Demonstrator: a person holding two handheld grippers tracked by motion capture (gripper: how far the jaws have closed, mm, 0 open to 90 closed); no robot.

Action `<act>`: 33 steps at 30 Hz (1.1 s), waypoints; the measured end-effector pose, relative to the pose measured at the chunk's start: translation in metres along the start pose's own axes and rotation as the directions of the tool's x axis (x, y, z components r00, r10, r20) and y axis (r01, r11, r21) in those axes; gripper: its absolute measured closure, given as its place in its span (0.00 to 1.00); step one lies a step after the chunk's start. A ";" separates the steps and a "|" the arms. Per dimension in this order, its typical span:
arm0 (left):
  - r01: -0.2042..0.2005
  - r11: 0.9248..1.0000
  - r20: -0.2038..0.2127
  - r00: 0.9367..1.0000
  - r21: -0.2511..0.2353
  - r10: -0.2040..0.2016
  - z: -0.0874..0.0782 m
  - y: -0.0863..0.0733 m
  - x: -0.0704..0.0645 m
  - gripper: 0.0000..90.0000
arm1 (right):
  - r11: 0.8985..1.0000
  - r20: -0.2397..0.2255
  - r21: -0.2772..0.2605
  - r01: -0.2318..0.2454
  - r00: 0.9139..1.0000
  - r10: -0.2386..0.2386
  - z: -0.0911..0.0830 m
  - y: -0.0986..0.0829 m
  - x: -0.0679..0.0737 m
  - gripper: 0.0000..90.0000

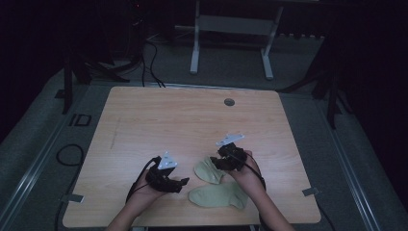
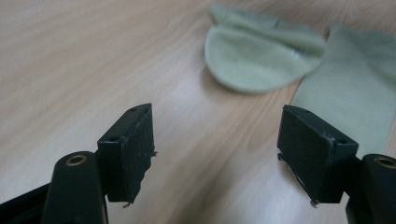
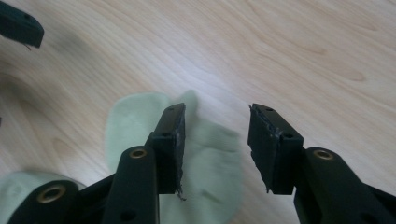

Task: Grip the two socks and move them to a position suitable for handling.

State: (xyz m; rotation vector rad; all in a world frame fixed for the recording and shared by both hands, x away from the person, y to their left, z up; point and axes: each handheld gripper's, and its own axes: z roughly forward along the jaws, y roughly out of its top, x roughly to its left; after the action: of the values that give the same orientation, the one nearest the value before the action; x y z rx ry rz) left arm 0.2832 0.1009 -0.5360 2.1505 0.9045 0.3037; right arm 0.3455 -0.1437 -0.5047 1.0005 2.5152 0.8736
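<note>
Pale-green socks lie on the wooden table, no containers.

Upper sock — lower part hidden behind right gripper, cut by bottom edge. Lower sock — cut off at right edge. Room beyond table — too dark to make out.

The letters "ID" stand marked on the grey floor just left of the wooden worktop; no other lettering is legible.
</note>
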 end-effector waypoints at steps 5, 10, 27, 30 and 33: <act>-0.005 1.000 0.027 1.000 0.012 0.004 0.016 0.021 0.000 0.36 | 0.998 -0.053 0.057 0.008 0.999 -0.005 0.007 0.002 -0.015 0.64; -0.022 0.998 0.033 0.999 0.061 0.020 0.039 0.032 0.000 0.44 | 0.993 -0.079 0.119 0.025 0.997 -0.016 0.027 0.002 -0.022 0.65; -0.075 0.988 -0.011 0.997 0.138 0.077 0.069 0.038 -0.005 0.97 | 0.985 -0.133 0.163 0.056 0.991 -0.035 0.047 -0.002 -0.020 0.91; -0.068 0.989 -0.023 0.997 0.134 0.071 0.067 0.038 -0.004 0.98 | 0.988 -0.101 0.139 0.071 0.993 -0.057 0.042 -0.002 -0.017 0.92; -0.045 0.992 -0.030 0.998 0.119 0.049 0.061 0.038 -0.001 0.99 | 0.995 -0.088 0.092 0.049 0.995 -0.041 0.032 -0.002 -0.022 0.92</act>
State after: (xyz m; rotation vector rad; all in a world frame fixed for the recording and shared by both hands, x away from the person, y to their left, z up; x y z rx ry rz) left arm 0.3312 0.0486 -0.5496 2.2840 0.9117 0.3162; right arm 0.3749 -0.1464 -0.5297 0.9496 2.6625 0.8075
